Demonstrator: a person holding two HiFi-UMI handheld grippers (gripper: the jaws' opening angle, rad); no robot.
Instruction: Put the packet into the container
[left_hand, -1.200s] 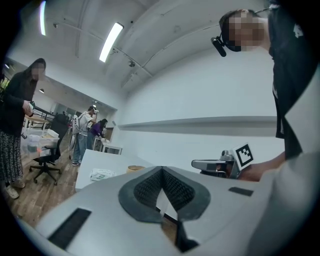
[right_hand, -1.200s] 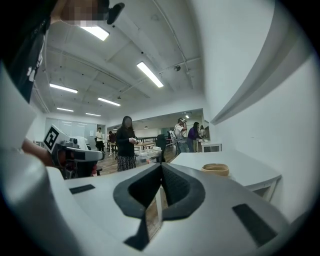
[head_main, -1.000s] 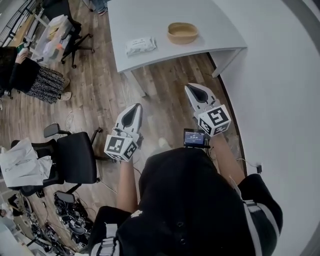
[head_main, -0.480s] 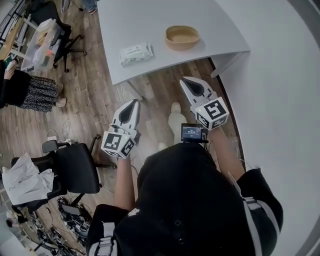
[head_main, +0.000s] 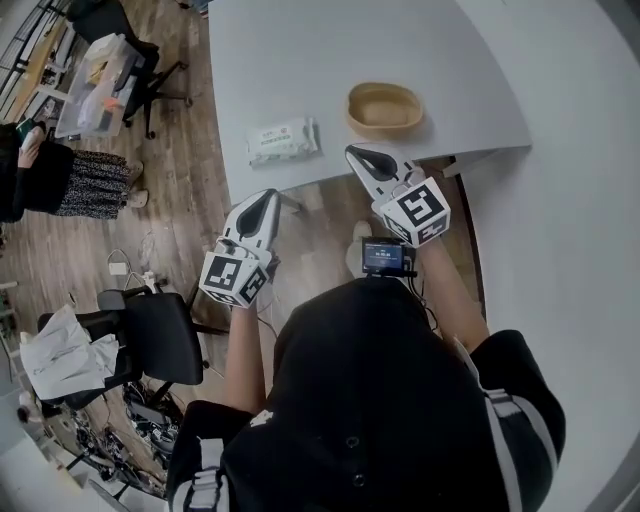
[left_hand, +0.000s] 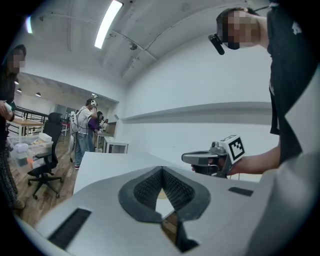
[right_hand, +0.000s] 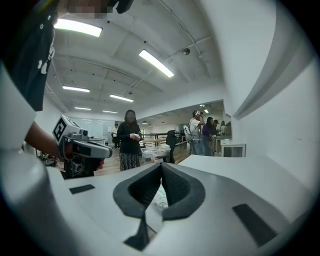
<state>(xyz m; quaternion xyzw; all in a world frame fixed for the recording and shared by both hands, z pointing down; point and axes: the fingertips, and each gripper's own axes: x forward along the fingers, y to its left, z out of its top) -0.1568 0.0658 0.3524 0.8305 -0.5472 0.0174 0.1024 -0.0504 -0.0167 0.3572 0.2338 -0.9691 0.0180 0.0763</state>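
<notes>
The left gripper (head_main: 262, 197) is seen clenched, its dark ribbed pads (left_hand: 150, 186) pressed tip to tip with nothing grasped between them; the right gripper (head_main: 357, 152) is likewise closed on nothing, its pads (right_hand: 173, 184) meeting at the tip; both are held level and apart, with their tips at the near edge of the white table (head_main: 300, 60), the left one by that edge's left end, the right one nearer its middle. The packet (head_main: 283, 141) is found lying flat on the table just inside the near edge, beyond the gap between the two grippers; the tan oval container (head_main: 385, 108) is set to the packet's right, apart from it, also near that edge. A broad bare stretch of tabletop is left beyond both things; the table's right side is bounded by a white wall (head_main: 580, 200); wooden floor (head_main: 190, 150) is open to the table's left, where an office chair (head_main: 160, 335) is parked. A green label is borne by the packet, its print too small to be read; black-and-white square markers are carried on each gripper's cube.
</notes>
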